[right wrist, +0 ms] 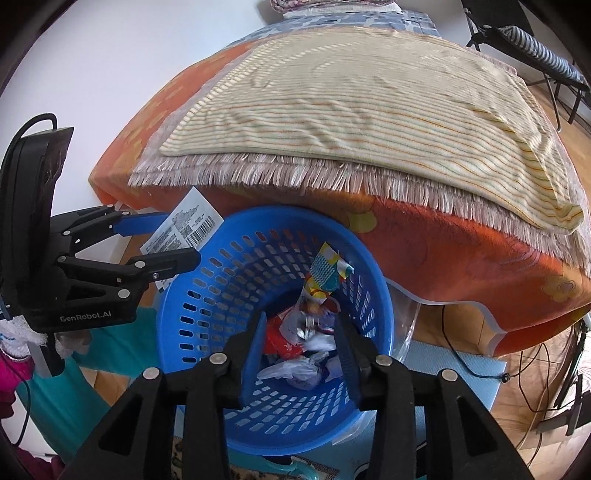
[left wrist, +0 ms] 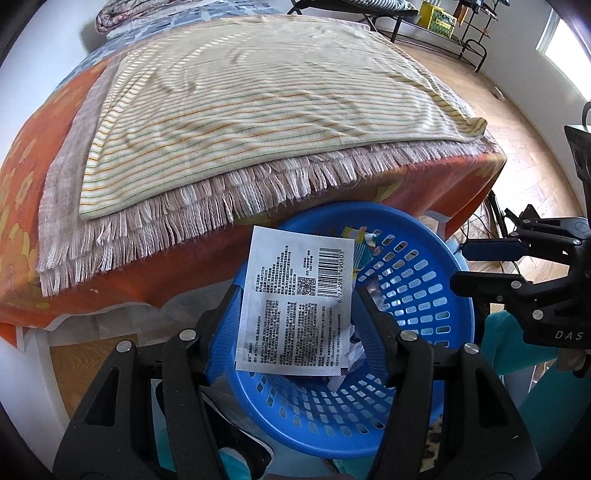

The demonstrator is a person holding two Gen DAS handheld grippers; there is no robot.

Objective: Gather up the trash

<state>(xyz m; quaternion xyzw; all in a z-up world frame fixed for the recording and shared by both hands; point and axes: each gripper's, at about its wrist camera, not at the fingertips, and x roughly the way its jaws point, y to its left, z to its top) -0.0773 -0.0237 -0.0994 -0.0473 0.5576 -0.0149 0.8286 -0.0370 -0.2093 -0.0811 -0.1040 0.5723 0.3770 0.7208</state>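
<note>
A blue perforated basket (left wrist: 417, 280) (right wrist: 229, 280) stands on the floor against the bed. Inside it lie a colourful wrapper (right wrist: 325, 269) and crumpled wrappers (right wrist: 295, 369). My left gripper (left wrist: 299, 295) hangs over the basket's near side, shut on a white packet (left wrist: 295, 302) with a barcode, which spans edge to edge between its fingers. In the right wrist view the left gripper (right wrist: 181, 242) and the white packet (right wrist: 184, 225) sit at the basket's left rim. My right gripper (right wrist: 301, 343) points down into the basket, open, with nothing between its fingers. It also shows in the left wrist view (left wrist: 460, 266).
The bed, with an orange sheet (right wrist: 461, 258), a fringed blanket (left wrist: 184, 221) and a striped cloth (left wrist: 258, 110), overhangs the basket's far side. Wooden floor (left wrist: 517, 110) and a metal rack (left wrist: 443, 33) lie to the right. Cables (right wrist: 461, 362) and a blue mat (right wrist: 443, 369) lie beside the basket.
</note>
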